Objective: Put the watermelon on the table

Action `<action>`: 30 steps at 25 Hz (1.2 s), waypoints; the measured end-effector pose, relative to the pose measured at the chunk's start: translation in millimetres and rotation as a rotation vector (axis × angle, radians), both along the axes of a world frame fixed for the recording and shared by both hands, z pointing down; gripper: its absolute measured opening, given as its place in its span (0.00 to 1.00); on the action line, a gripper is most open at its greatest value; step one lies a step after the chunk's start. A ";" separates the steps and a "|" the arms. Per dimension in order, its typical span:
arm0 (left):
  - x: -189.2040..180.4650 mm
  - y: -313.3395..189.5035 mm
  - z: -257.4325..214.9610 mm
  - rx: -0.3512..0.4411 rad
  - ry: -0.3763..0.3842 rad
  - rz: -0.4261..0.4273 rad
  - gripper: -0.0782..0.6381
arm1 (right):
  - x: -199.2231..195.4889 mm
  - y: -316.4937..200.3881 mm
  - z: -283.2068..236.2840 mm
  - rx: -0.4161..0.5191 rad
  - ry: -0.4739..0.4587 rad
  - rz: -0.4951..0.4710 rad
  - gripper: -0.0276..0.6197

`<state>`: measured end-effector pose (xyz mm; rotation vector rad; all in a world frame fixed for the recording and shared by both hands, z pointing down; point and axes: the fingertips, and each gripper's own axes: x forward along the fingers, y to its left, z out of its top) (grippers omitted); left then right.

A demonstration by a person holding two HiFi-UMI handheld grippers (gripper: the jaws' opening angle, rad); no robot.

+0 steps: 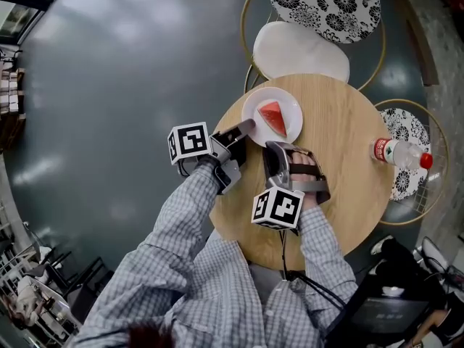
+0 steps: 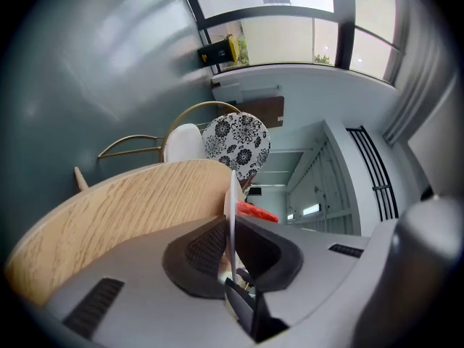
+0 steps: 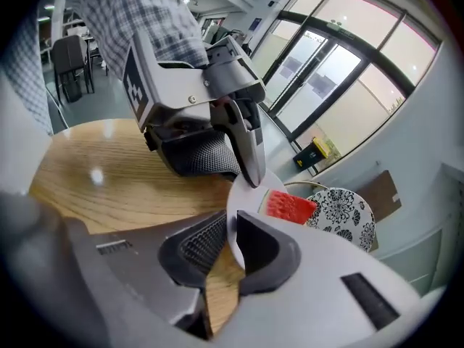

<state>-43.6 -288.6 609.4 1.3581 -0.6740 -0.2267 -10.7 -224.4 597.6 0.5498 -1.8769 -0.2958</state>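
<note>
The left gripper [image 2: 232, 223] clamps the white plate [image 1: 255, 106], which shows only edge-on there, and a jaw hides most of the watermelon slice [image 1: 273, 117]. The slice lies on the plate, above the table [image 1: 341, 107]. The right gripper [image 3: 230, 230] is closed narrowly on the plate's near rim.

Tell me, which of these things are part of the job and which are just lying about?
Part of the job: watermelon slice, white plate under it, wooden table, left gripper and right gripper, both clamped on the plate's rim.
Just lying about: water bottle, white-cushioned chair, floral-cushioned chair.
</note>
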 end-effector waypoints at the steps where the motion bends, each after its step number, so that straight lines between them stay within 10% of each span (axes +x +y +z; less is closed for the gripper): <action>1: 1.0 -0.2 -1.1 0.011 -0.012 0.014 0.15 | 0.8 0.2 0.4 -0.008 0.000 0.005 0.12; 11: -28.8 -10.7 -23.8 0.123 -0.094 0.000 0.28 | -0.7 -0.9 6.1 -0.061 -0.017 0.023 0.12; 30: -24.4 40.7 -63.9 0.156 0.085 -0.041 0.28 | 2.0 0.5 4.8 -0.197 -0.281 0.216 0.14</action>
